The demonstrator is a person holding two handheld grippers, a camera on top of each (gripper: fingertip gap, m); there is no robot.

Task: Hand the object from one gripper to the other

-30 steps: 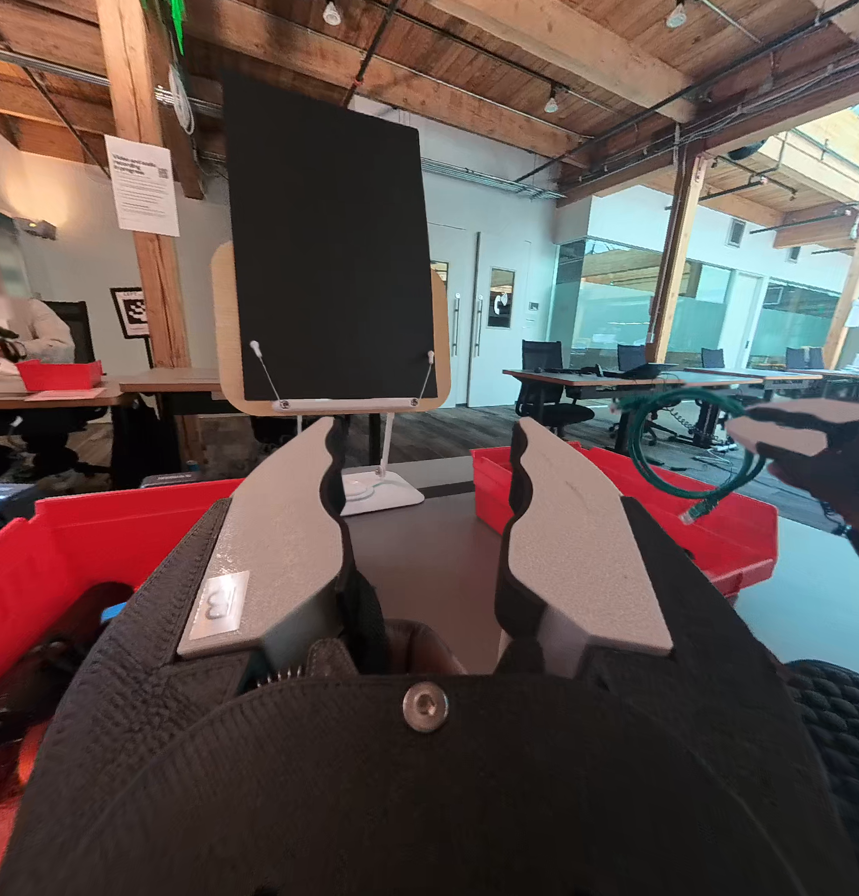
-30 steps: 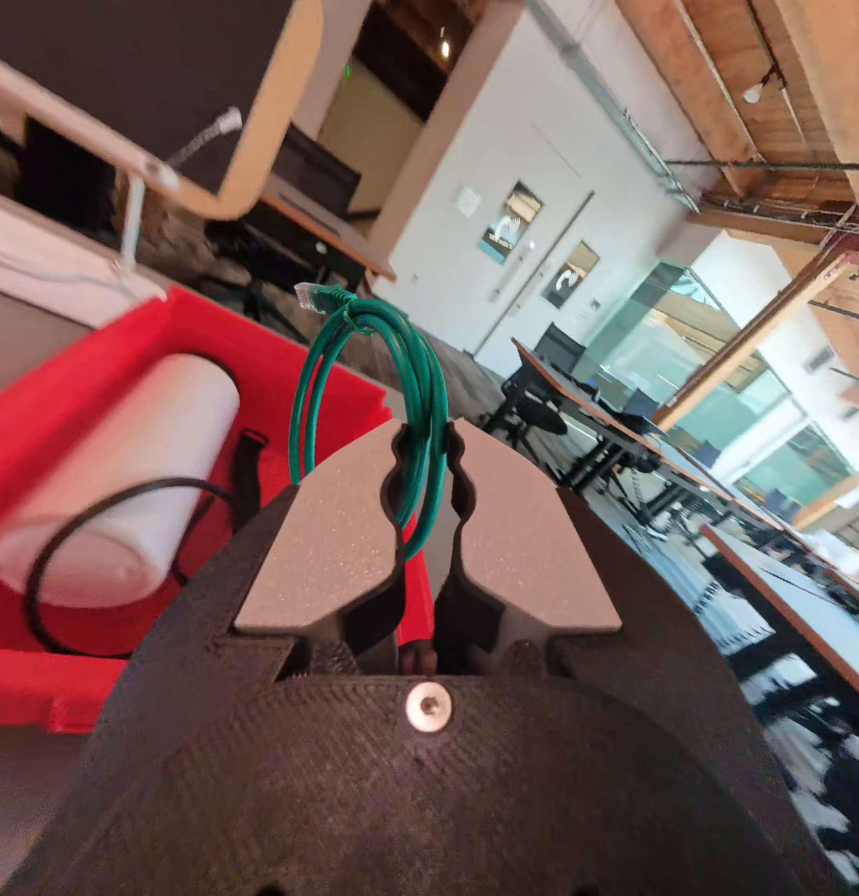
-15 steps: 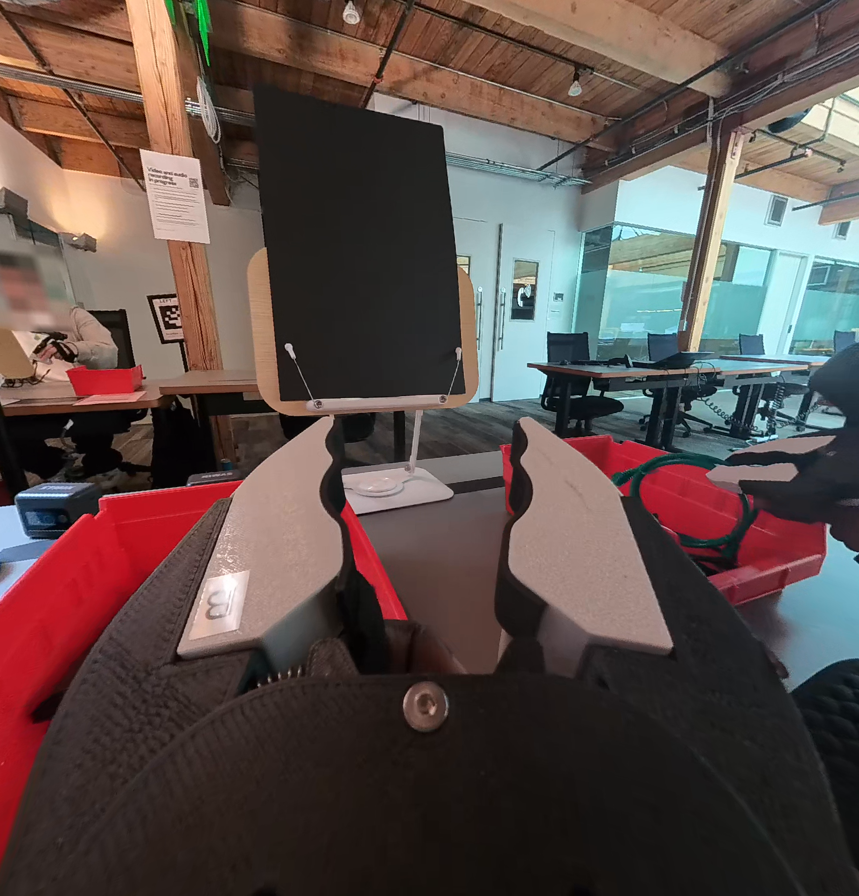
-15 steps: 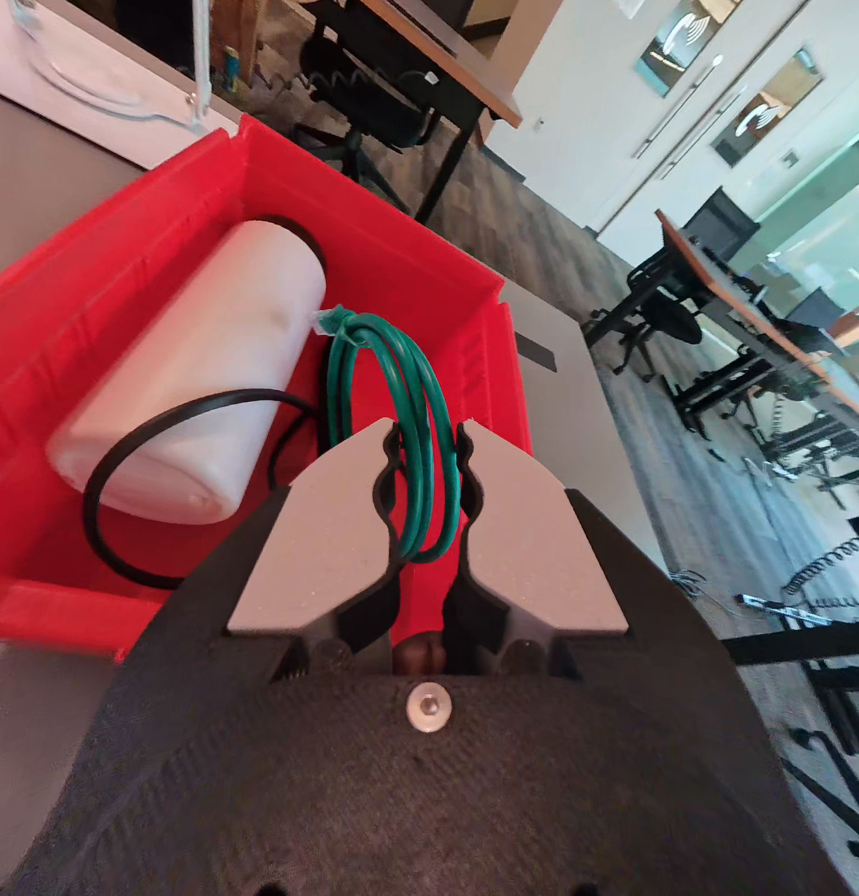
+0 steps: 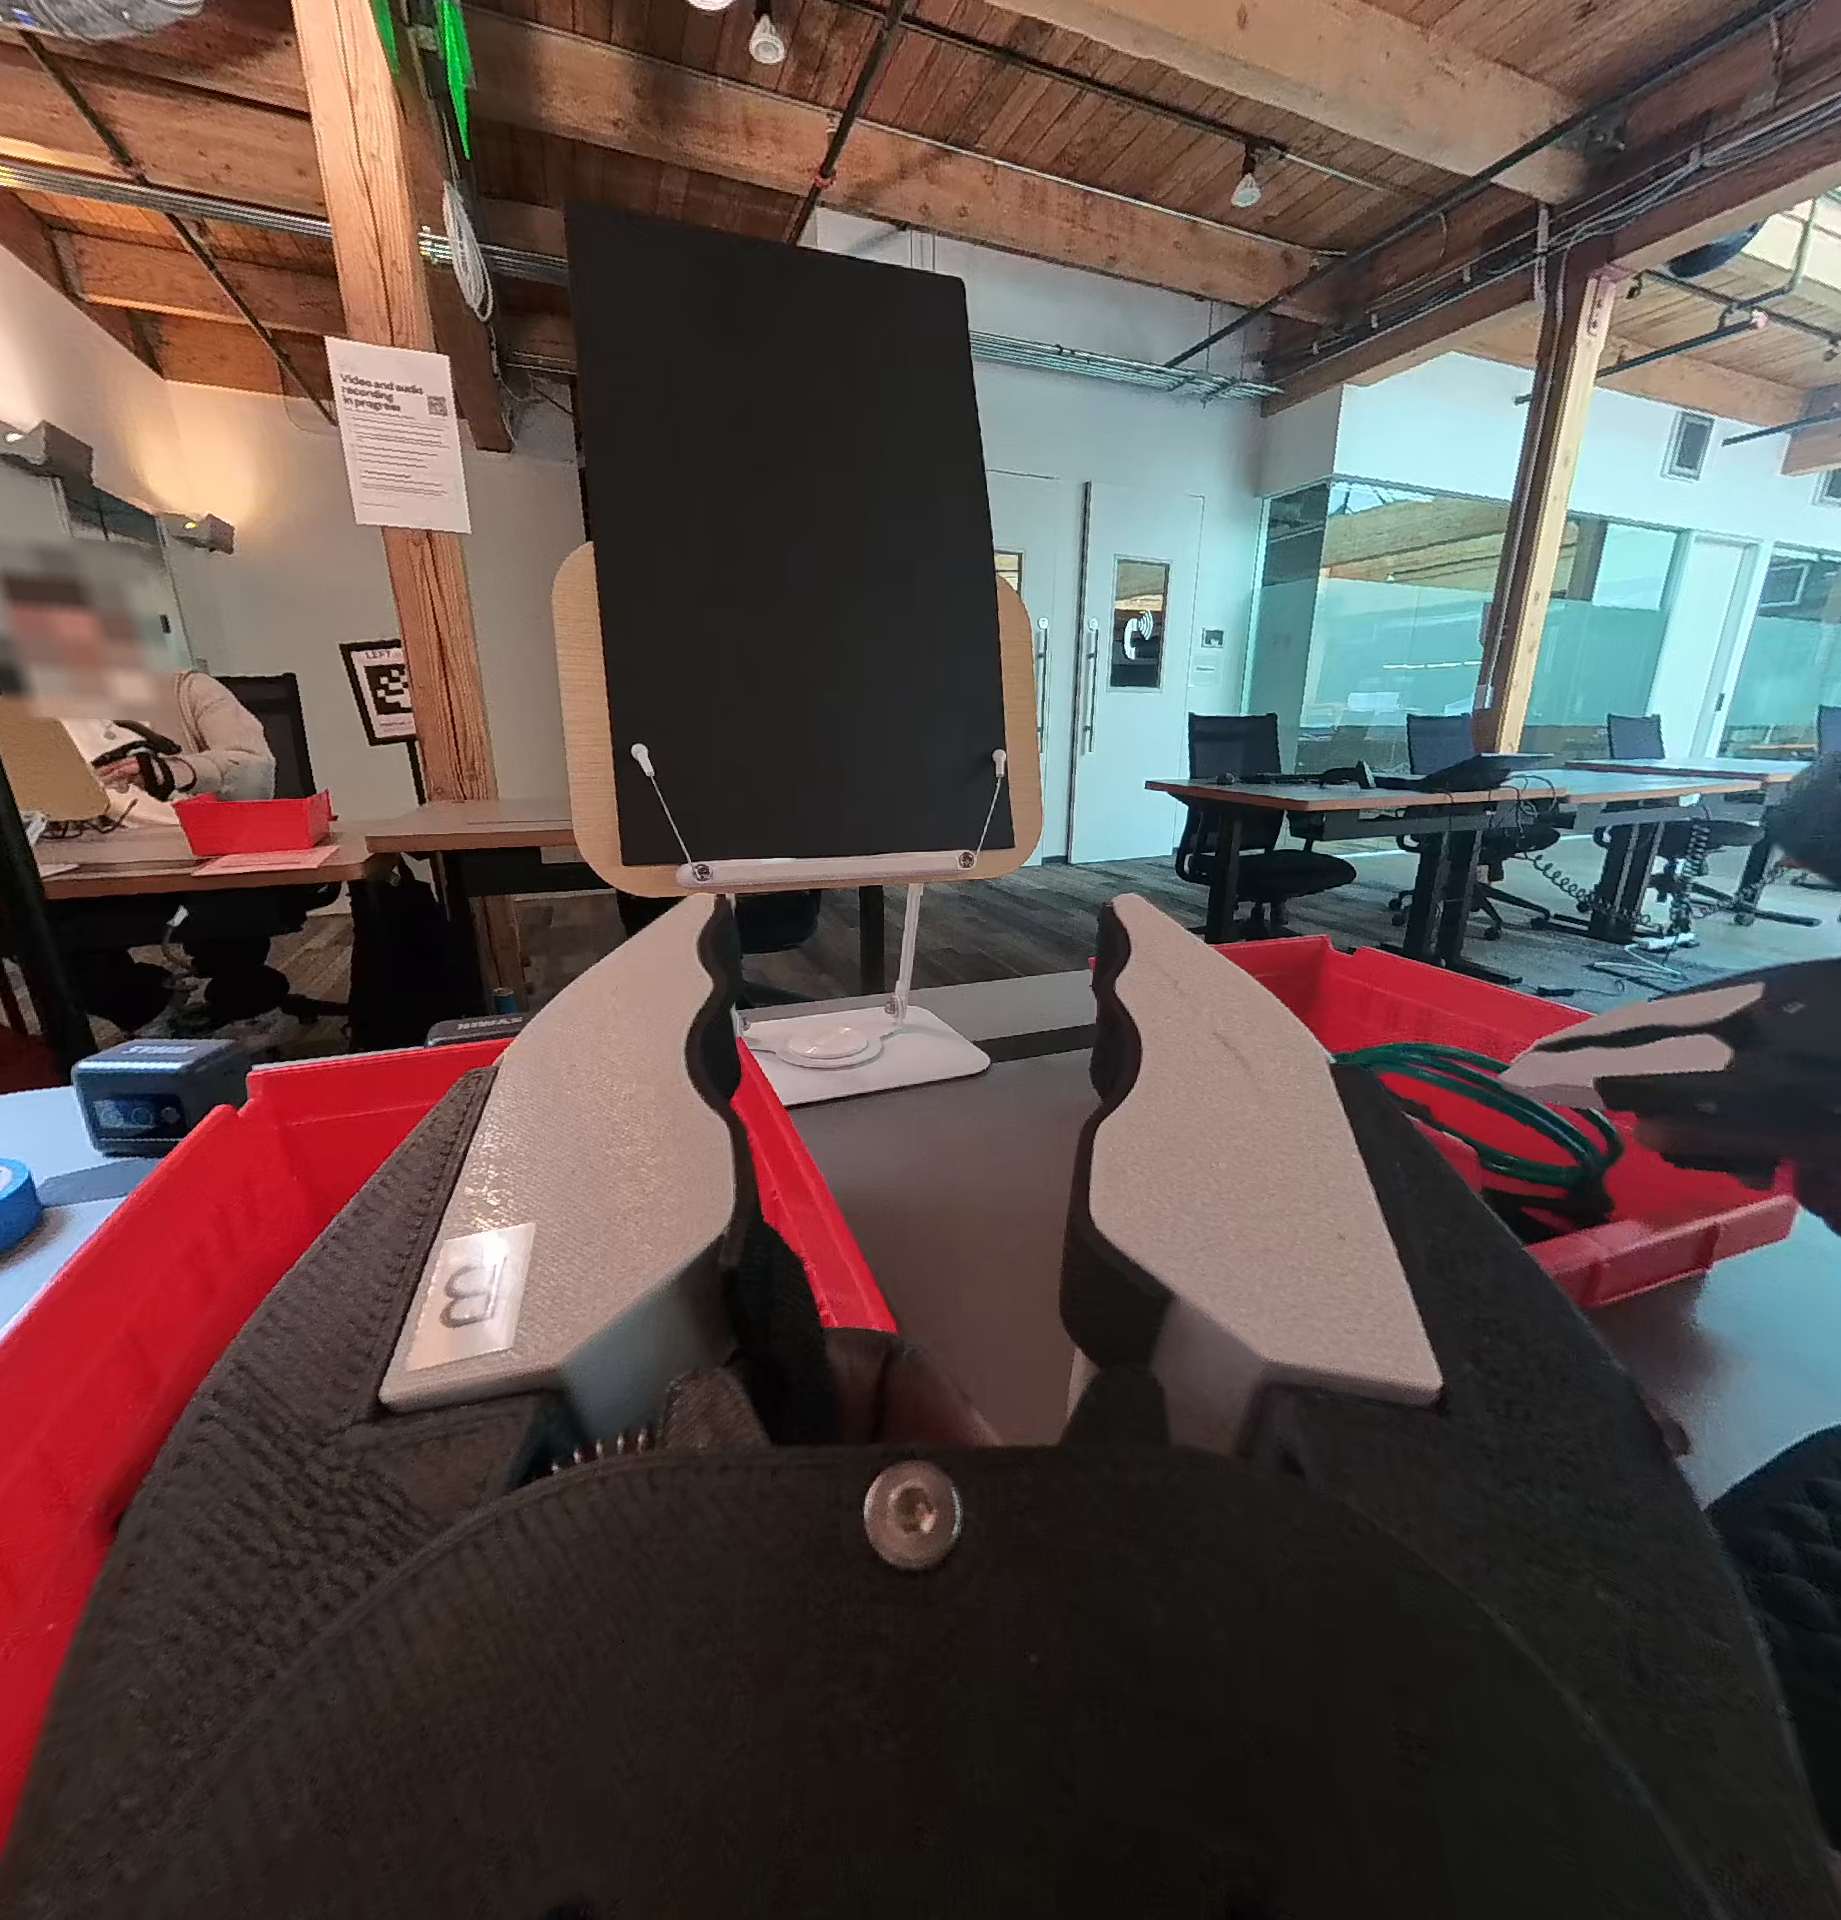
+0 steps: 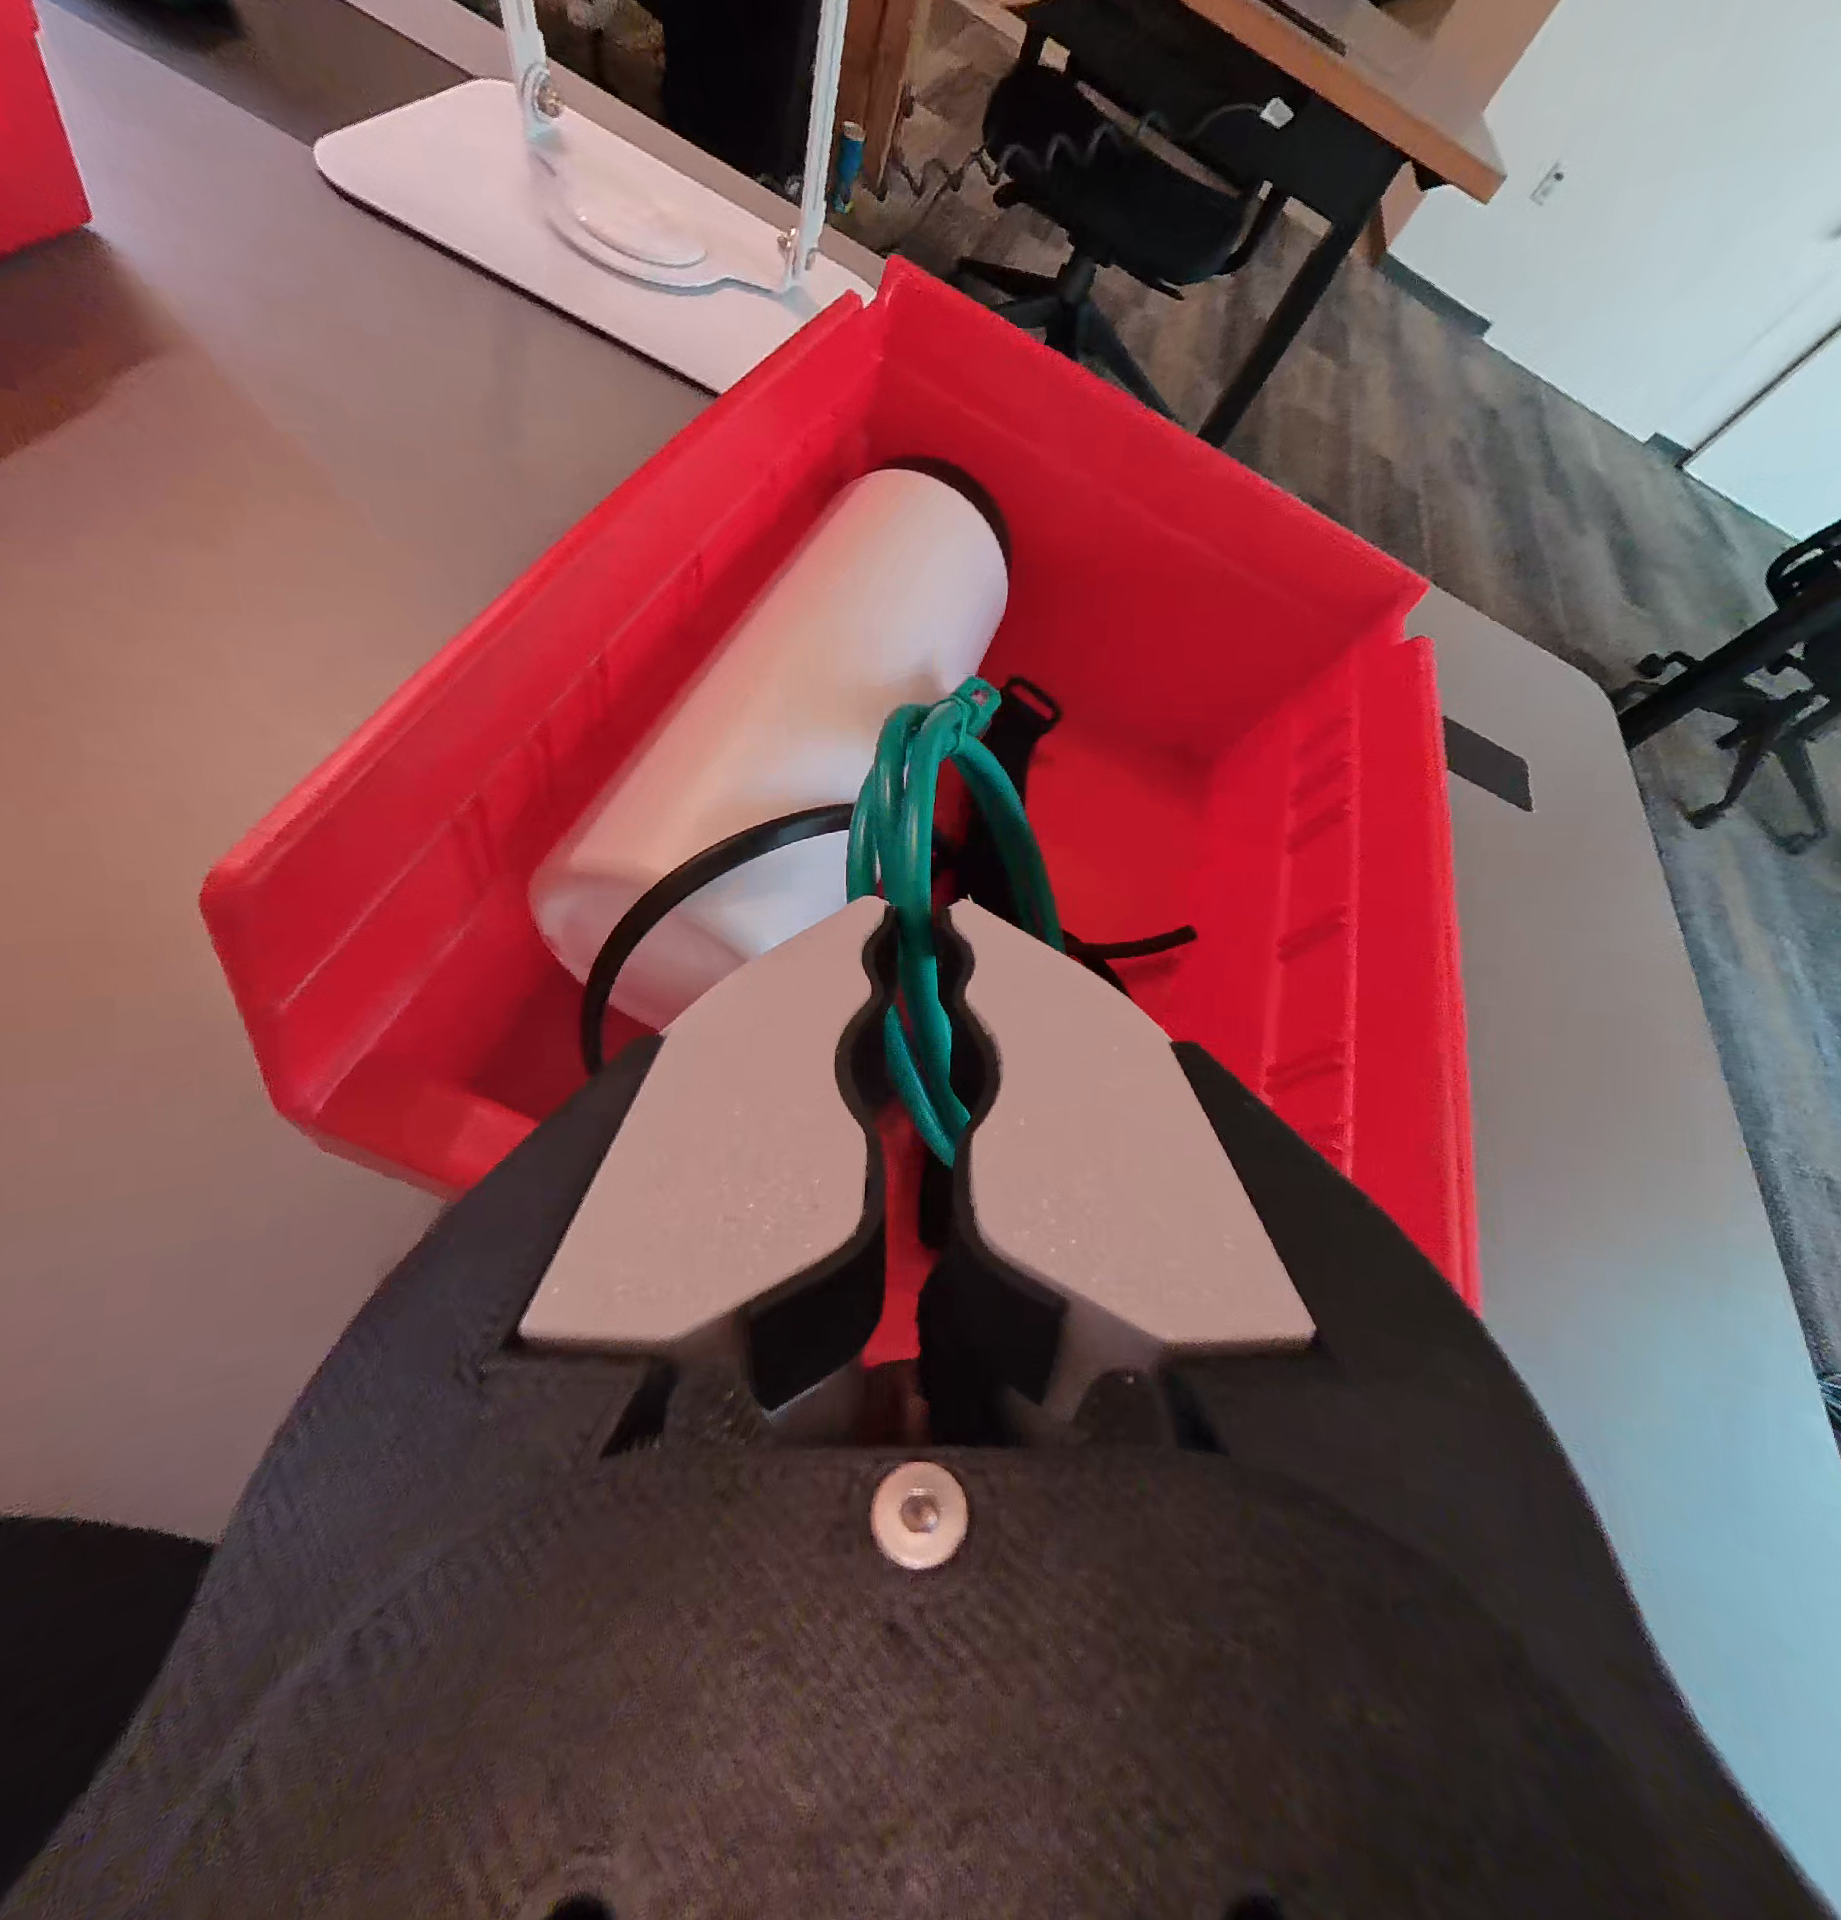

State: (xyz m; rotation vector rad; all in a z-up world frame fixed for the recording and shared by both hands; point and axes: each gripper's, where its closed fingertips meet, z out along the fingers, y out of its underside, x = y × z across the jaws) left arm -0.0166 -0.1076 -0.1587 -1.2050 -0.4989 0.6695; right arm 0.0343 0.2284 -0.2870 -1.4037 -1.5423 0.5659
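A thin green cable (image 6: pixel 921 831), coiled in loops, is pinched by the right gripper (image 6: pixel 918 914); the left gripper (image 5: pixel 911 935) gapes, fingers spread.

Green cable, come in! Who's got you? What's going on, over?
Right gripper shut on green cable, over the right red bin. Left gripper open, empty. White roll and black loop underneath.

The right gripper (image 6: pixel 916 920) hides the near end of the white roll (image 6: pixel 791 717) and part of the green cable (image 6: pixel 926 831).
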